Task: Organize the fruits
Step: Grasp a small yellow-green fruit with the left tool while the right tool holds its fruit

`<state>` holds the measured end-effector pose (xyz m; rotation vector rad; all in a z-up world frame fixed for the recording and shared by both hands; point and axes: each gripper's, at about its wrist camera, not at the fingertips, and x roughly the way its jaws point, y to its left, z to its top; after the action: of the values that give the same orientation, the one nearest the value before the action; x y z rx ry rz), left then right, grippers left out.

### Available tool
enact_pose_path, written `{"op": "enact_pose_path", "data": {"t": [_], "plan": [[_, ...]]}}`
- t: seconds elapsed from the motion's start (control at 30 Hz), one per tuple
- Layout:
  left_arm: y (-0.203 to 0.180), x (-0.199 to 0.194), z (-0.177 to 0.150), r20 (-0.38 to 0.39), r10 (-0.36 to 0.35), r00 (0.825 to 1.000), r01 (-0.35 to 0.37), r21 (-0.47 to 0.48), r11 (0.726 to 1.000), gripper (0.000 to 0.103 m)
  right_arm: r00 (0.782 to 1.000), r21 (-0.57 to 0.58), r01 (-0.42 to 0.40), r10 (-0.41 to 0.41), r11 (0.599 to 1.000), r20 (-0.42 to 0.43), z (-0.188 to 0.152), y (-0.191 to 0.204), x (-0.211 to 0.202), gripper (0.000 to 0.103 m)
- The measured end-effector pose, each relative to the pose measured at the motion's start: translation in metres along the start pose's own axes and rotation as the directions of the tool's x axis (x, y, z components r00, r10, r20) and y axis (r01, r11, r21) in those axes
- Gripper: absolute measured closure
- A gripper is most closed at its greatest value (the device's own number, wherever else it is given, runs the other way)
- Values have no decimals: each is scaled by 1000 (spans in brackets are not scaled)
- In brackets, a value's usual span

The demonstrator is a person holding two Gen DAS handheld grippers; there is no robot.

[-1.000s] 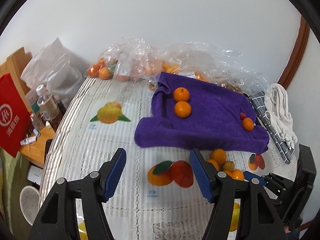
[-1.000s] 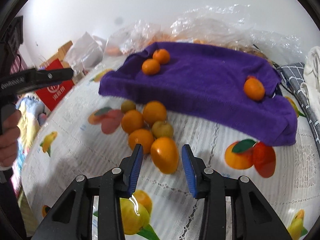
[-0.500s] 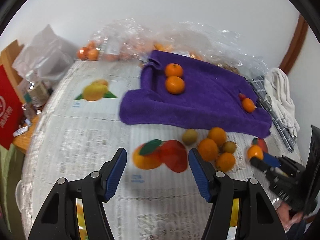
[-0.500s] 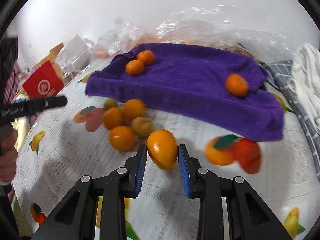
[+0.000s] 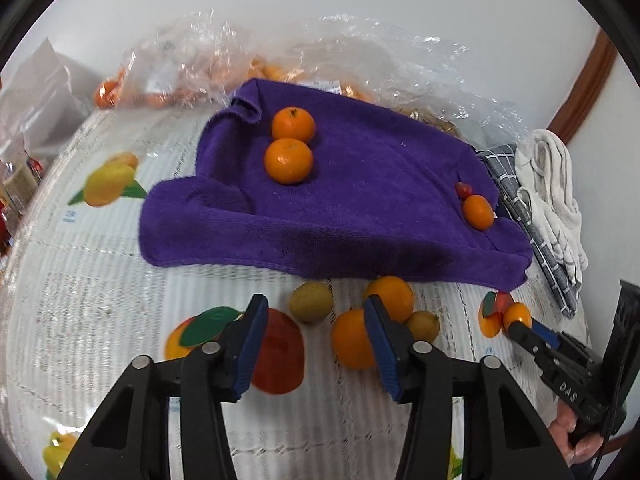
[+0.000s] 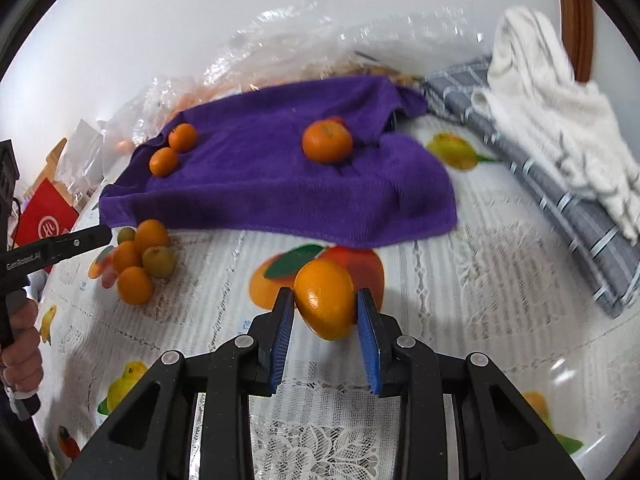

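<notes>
My right gripper (image 6: 325,322) is clamped on the orange fruit (image 6: 325,299), pads pressing both its sides, and it now hangs lifted over the printed tablecloth (image 6: 460,320); a second ago that fruit lay on the cloth at the end of the loose pile. The view has swung right too: the grey checked cloth (image 6: 560,184) and white towel (image 6: 552,116) fill much more of that side now.

My left gripper (image 5: 314,346) has dropped in closer to the pile, and its jaws are closing with nothing between them but bare cloth. A greenish fruit (image 5: 311,302) sits just ahead of the gap, an orange (image 5: 352,344) is partly behind the right finger, and another orange (image 5: 394,296) and a small brownish fruit (image 5: 423,325) sit just past it.

The purple towel (image 5: 360,208) carries two oranges (image 5: 288,160) touching near its far left corner and one orange (image 5: 478,211) near its right edge. Its front hem lies just behind the pile. Open tablecloth stretches to the left of my left gripper and in front of the towel's right end.
</notes>
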<state>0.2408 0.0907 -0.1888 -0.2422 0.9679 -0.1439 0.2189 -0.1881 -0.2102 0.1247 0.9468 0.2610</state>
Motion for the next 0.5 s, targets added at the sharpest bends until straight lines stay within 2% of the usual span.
{"op": "enact_pose_path", "data": {"t": [0.13,0.27,0.33,0.4,0.5], "plan": [[2,10,4,-12,-24,1000,24,-31,999,63,1000,-10,1,-1,1000,-10,2,3,6,71],[3,20,7,-35,-2,999,0,-33,999,65,1000,-40,25,-25,999,-3,1,10,12,71],[6,21,7,-30,-5,1000,4,-42,999,68,999,-68,49,-49,996,3,0,15,13,71],[8,23,8,-34,-15,999,13,-57,998,78,998,-86,64,-63,994,10,-1,18,13,70],[12,23,9,-38,-31,999,28,-68,997,78,997,-111,82,-81,990,12,-1,21,14,70]]}}
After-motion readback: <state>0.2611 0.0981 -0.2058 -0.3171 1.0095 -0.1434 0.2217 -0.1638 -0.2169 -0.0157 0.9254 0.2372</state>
